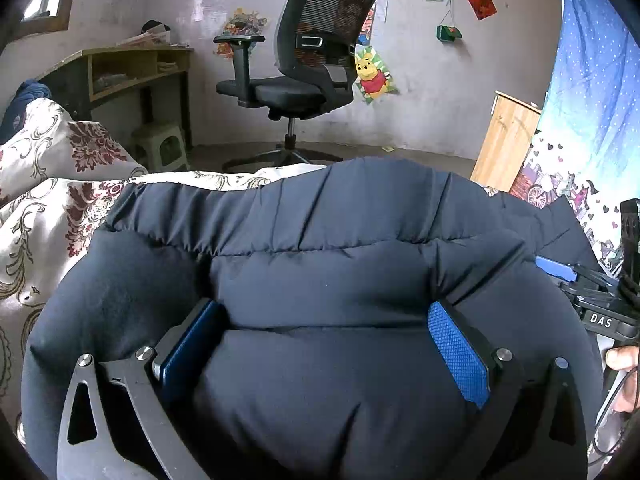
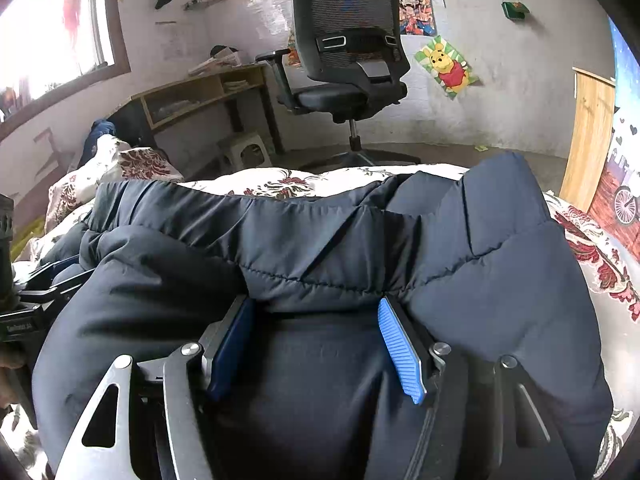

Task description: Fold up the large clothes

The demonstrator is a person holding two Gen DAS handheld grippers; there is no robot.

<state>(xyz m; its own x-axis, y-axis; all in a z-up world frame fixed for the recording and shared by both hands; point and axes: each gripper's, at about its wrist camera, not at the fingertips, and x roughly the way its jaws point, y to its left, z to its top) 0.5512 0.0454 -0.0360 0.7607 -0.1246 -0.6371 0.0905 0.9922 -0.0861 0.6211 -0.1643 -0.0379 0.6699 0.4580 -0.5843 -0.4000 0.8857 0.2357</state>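
Note:
A large dark navy puffer jacket (image 1: 320,280) lies bunched on a bed with a white and red floral cover (image 1: 48,208). My left gripper (image 1: 324,320) has its blue pads pressed into a thick fold of the jacket on both sides. My right gripper (image 2: 316,312) grips another thick fold of the same jacket (image 2: 320,248) between its blue pads. The right gripper shows at the right edge of the left wrist view (image 1: 600,292). The left gripper shows at the left edge of the right wrist view (image 2: 36,292). The jacket's lower part is hidden under the grippers.
A black office chair (image 1: 312,60) stands on the floor beyond the bed. A wooden desk (image 1: 132,68) and a green stool (image 1: 160,148) are at the back left. A wooden cabinet (image 1: 508,140) and a blue curtain (image 1: 592,80) are at the right.

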